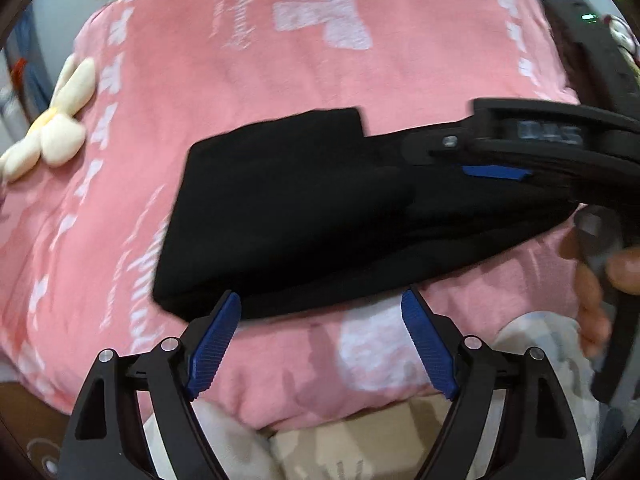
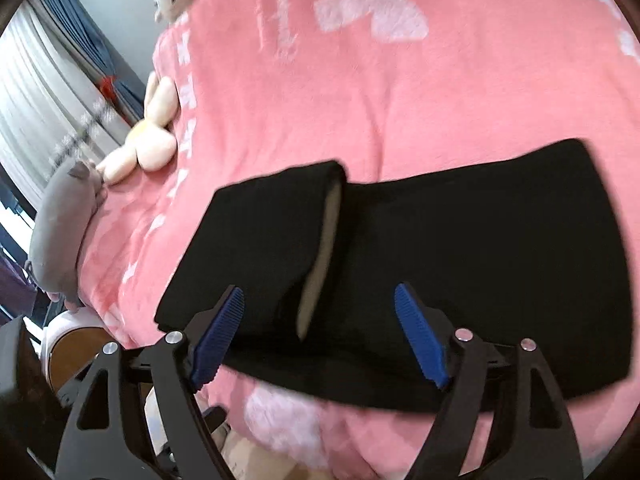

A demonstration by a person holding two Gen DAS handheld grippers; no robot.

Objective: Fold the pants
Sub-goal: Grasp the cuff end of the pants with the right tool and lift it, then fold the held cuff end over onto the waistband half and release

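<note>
Blue ribbed pads of my left tool stand wide apart at the near edge of the black pants, with nothing between them; only pink blanket shows in the gap. My right tool likewise stands spread, its pads hovering over the pants without pressing on the cloth. From the left wrist view, my right tool is seen side-on above the right end of the garment, with my hand on its handle.

Pants lie folded on the pink blanket of the bed, one end doubled over the rest, a pale lining showing at the fold's open edge. Cream plush toy and grey plush toy rest at the bed's left edge, well apart from the pants. Curtains hang beyond.
</note>
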